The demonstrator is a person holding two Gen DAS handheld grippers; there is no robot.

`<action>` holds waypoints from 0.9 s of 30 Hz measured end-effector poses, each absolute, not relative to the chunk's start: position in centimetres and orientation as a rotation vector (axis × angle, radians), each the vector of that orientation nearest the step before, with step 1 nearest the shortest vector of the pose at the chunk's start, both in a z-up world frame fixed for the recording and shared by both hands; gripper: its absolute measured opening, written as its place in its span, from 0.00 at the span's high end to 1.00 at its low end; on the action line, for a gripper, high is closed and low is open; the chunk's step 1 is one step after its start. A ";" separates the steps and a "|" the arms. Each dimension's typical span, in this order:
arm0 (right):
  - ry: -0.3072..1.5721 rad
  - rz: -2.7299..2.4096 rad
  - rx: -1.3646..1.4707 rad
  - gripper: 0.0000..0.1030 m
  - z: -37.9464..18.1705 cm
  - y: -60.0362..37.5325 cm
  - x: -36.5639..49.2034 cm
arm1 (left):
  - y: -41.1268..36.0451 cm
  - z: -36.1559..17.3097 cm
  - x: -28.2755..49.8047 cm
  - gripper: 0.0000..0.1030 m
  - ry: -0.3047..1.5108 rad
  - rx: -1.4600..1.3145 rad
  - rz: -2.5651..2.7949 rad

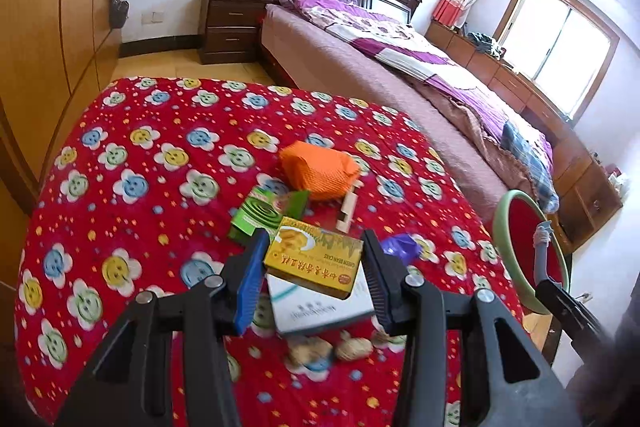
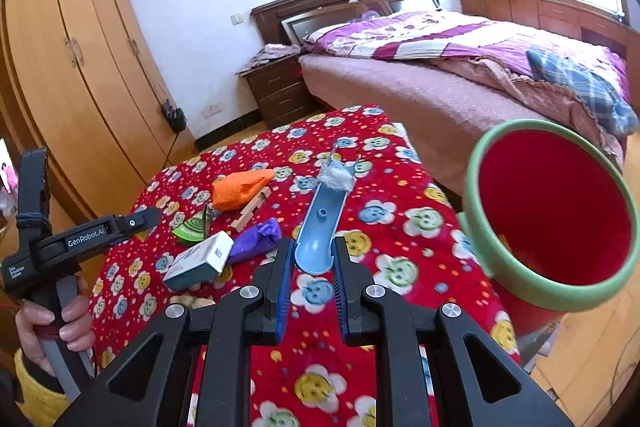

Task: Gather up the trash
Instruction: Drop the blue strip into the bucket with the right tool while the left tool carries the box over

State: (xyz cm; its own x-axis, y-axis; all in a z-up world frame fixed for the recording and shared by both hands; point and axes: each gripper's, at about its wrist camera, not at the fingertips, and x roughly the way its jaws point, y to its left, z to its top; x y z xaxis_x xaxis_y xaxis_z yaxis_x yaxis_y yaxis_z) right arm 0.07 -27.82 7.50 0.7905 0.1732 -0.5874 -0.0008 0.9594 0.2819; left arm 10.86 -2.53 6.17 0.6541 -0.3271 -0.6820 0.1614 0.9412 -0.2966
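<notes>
A: Left hand-held gripper (image 1: 316, 267) pinching the yellow box (image 1: 314, 259) between its pads, box lifted clear of the worktop (image 1: 140, 155). Right hand-held gripper (image 2: 310, 267) pinching the near end of blue tongs (image 2: 322, 223); a white wad (image 2: 337, 178) is caught in the far tips.

B: Bin?

A: Red bin with green rim (image 2: 476, 163) at the right edge of the worktop, mouth tipped toward us. From the right wrist view it sits right of the tongs, well apart from the wad.

B: How to do the drop well?

A: My read: carry the tips right until the wad is over the mouth, past the rim, before letting go. It looks light and fluffy, so it may cling to the tips. The box should go in after; both at once would crowd the opening.

B: Room to move?

A: Open air above the worktop. Still lying there: white carton (image 1: 320, 307), green coil pack (image 1: 264, 213), orange bundle (image 1: 318, 169), purple bag (image 1: 400, 247), wooden piece (image 1: 348, 209), some brownish lumps (image 1: 330, 349) at the near side. The bed (image 2: 440, 99) runs close along the far right, with little gap by the bin. Worktop edge drops away right beside the bin, so a miss lands on the floor.
</notes>
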 end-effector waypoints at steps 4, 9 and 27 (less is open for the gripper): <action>0.634 0.076 0.307 0.82 7.5 -29.5 -1.6 | -3.6 6.7 9.6 0.54 0.808 -0.208 -0.285; 0.607 0.038 0.347 0.82 7.6 -31.9 -3.5 | -5.4 7.9 7.9 0.54 0.778 -0.195 -0.329; 0.567 -0.118 0.508 0.82 5.6 -40.4 -6.5 | -14.1 10.0 5.4 0.54 0.734 -0.087 -0.528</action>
